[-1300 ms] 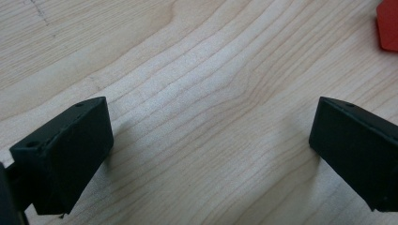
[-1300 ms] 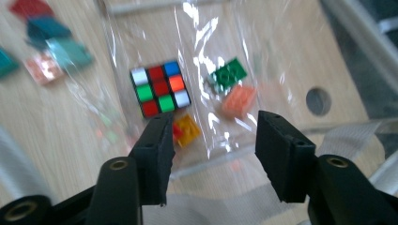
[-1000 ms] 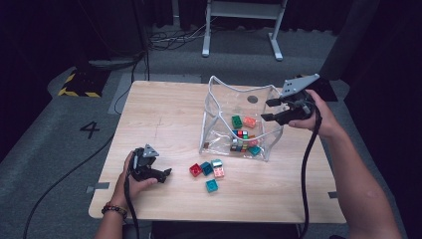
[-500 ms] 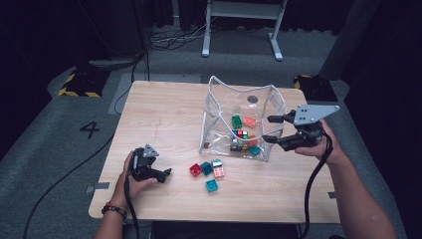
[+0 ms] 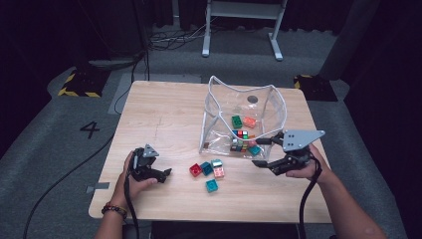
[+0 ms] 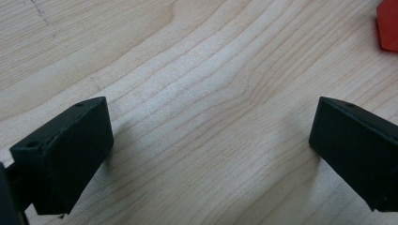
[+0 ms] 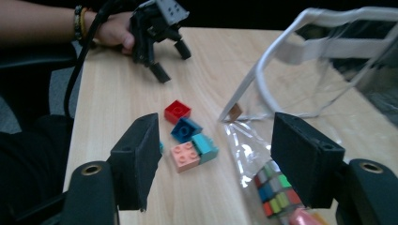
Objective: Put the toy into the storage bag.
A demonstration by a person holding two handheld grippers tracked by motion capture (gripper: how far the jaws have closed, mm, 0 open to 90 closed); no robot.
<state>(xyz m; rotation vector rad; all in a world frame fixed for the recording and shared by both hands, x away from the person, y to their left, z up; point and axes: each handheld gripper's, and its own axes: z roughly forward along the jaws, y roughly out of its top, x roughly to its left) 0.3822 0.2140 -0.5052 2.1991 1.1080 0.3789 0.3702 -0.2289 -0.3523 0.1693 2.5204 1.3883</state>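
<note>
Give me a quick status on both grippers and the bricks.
Right gripper open, just widened, empty, beside the clear bag. Left gripper open, resting on the table. Loose bricks lie between them, unobstructed.

Beside the clear, white-rimmed bag [image 5: 217, 99] on the pale wood-grain table [image 5: 169, 114] lie a red brick [image 5: 195, 170], a dark blue brick [image 5: 206, 168], a pink brick [image 5: 218, 172] and a teal brick [image 5: 211, 185]. Inside the bag sit a green brick [image 5: 237, 121] and an orange brick [image 5: 249, 122]. A grey floor beside the table bears a black "4" [image 5: 91, 129].
</note>
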